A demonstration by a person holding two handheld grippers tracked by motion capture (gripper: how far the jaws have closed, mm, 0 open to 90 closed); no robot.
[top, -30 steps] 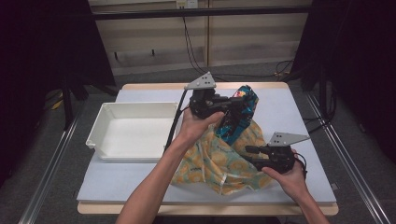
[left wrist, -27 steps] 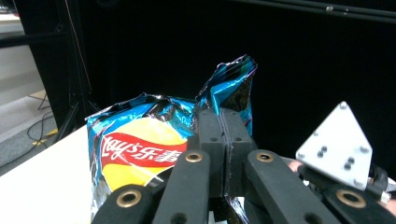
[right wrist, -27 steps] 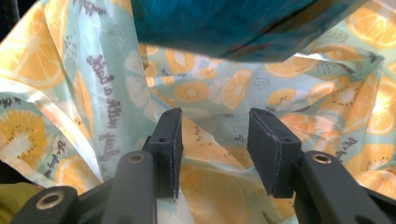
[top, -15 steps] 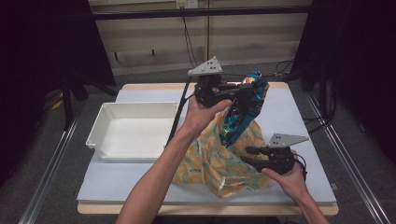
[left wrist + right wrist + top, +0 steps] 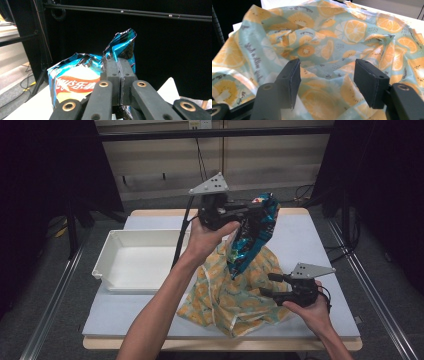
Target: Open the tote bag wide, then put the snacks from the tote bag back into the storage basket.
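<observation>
Taking the fruit-print bag [image 5: 235,295] as our landmark, we start at its left, where a white tray [image 5: 135,257] sits on the worktop [image 5: 320,235], just beside the bag's edge and with nothing in it that we can see.

Above the bag, the left hand-held gripper [image 5: 245,212] has its jaws pressed tight together on the crumpled top of a blue crisp packet [image 5: 250,237]. The packet hangs clear in the air, its lower end dangling just over the bag's open folds. In the left gripper view the pinch takes only a narrow fold of foil at the torn-looking upper edge of the crisp packet [image 5: 82,80].

At the bag's right edge, the right hand-held gripper [image 5: 272,285] rests low with its jaws spread apart. In the right gripper view the cloth lies between and beyond them, and nothing is gripped.

We judge the main risk to be the thin hold: foil is slick, and a quick swing could let the packet slip or tear and spill. With the right jaws not holding the cloth, the bag could also drag along if the packet's bottom corner catches a fold.
</observation>
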